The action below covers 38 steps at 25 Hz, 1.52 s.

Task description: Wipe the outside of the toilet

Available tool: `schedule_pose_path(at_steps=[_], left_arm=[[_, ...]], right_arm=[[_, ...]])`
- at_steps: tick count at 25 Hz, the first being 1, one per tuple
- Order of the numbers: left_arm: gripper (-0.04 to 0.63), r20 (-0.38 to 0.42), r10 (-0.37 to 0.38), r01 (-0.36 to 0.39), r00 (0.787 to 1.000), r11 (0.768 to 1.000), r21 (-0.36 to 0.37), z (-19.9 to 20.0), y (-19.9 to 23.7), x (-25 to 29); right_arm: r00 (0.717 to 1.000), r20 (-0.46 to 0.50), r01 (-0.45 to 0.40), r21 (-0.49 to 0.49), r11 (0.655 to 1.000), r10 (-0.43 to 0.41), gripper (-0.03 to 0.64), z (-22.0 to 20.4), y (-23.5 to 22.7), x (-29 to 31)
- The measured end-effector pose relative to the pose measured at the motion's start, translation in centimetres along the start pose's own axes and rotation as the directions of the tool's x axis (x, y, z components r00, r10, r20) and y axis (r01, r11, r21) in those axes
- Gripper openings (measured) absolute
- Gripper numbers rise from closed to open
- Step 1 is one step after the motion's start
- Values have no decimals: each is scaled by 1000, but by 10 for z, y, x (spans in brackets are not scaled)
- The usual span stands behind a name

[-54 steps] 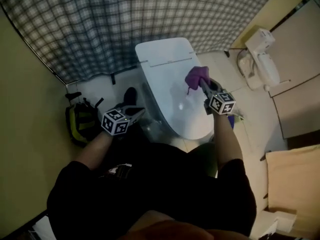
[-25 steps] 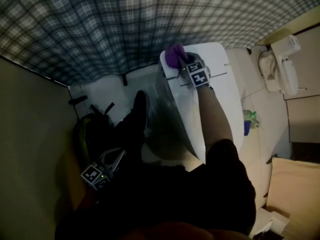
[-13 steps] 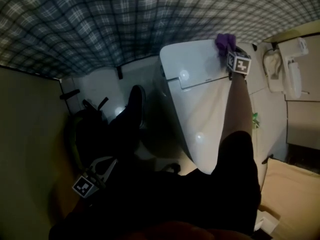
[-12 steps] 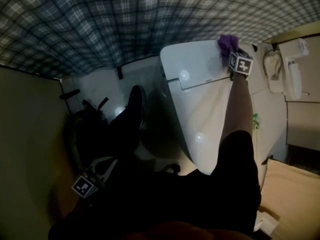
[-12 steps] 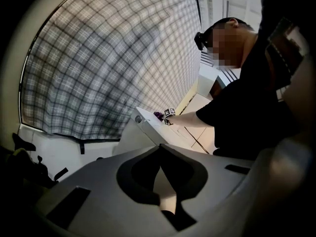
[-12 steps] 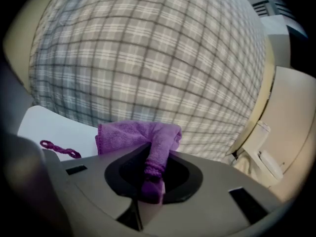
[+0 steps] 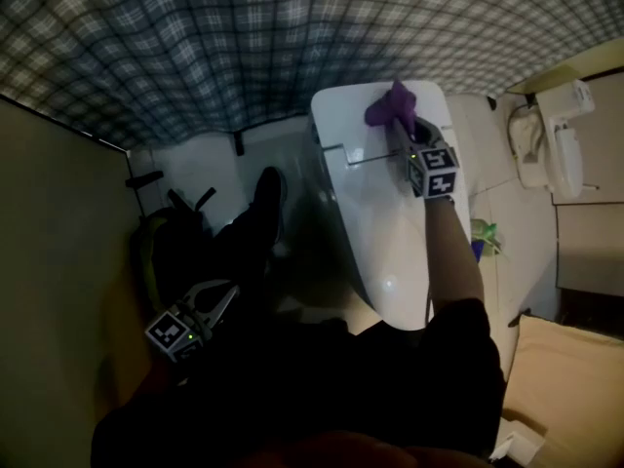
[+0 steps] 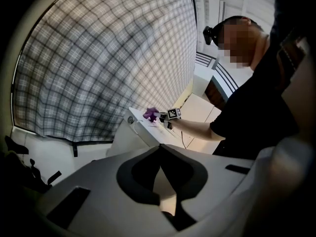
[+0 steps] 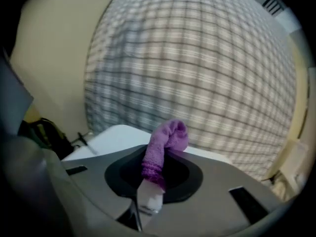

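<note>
Toilet (image 7: pixel 385 222) top under purple cloth (image 7: pixel 387 106)

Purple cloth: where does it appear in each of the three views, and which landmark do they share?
Head view: top centre, purple cloth on the toilet at its rear, in the right tool.
Left gripper view: small, centre, far off on the toilet.
Right gripper view: centre, between the jaws.
Shared landmark: checked curtain.

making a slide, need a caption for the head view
Right gripper holds a purple cloth on the rear top of the toilet; left gripper hangs low.
</note>
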<state>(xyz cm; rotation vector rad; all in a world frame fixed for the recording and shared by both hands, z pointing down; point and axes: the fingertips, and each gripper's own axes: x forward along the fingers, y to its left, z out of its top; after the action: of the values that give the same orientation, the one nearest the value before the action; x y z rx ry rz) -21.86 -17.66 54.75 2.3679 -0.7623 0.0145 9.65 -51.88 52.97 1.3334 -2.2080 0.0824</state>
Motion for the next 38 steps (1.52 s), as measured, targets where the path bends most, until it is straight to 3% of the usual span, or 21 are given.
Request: schedule_pose_path(at_steps=[4, 6, 8, 13, 18, 22, 26, 28, 29, 31, 34, 36, 38], left_arm=[[3, 8, -26, 26, 1000, 999, 23, -3, -19, 5], [3, 9, -38, 37, 999, 999, 29, -10, -25, 9], [3, 5, -49, 49, 999, 998, 33, -18, -27, 17], [3, -34, -58, 59, 998, 998, 38, -14, -41, 29], [3, -103, -56, 63, 993, 996, 59, -12, -45, 38], [3, -117, -52, 59, 992, 996, 64, -12, -43, 46], [3, -126, -50, 59, 991, 996, 71, -15, -45, 51], [3, -124, -52, 61, 991, 996, 67, -15, -48, 54], [3, -120, -56, 64, 991, 996, 63, -15, -52, 57], [3, -107, -72, 79, 992, 995, 63, -12, -60, 63], [3, -103, -98, 106, 990, 991, 80, -11, -71, 75], [3, -113, -106, 118, 988, 987, 106, -16, -77, 82], [3, -116, -109, 122, 987, 985, 119, -22, -84, 84]], right_arm=[[960, -16, -279, -92, 956, 279, 64, -3, 153, -18], [944, -76, -328, -116, 937, 321, 64, -21, 188, -6], [945, -110, -319, -100, 943, 308, 64, -37, 188, 8], [971, -119, -220, -107, 970, 207, 64, -48, 116, 5], [989, -143, 19, -9, 1000, -20, 64, -90, -36, -13], [946, -224, 250, 50, 967, -233, 64, -142, -164, -32], [907, -300, 353, 155, 923, -296, 63, -171, -216, -46], [883, -348, 382, 145, 913, -314, 61, -180, -219, -53], [889, -326, 378, 134, 916, -320, 61, -173, -214, -58], [940, -176, 316, 136, 939, -291, 61, -134, -182, -68], [996, 20, 80, 85, 993, -82, 61, -68, -66, -82], [994, 45, -95, -6, 995, 95, 62, -48, 32, -87], [971, 28, -235, -95, 967, 238, 63, -43, 119, -86]])
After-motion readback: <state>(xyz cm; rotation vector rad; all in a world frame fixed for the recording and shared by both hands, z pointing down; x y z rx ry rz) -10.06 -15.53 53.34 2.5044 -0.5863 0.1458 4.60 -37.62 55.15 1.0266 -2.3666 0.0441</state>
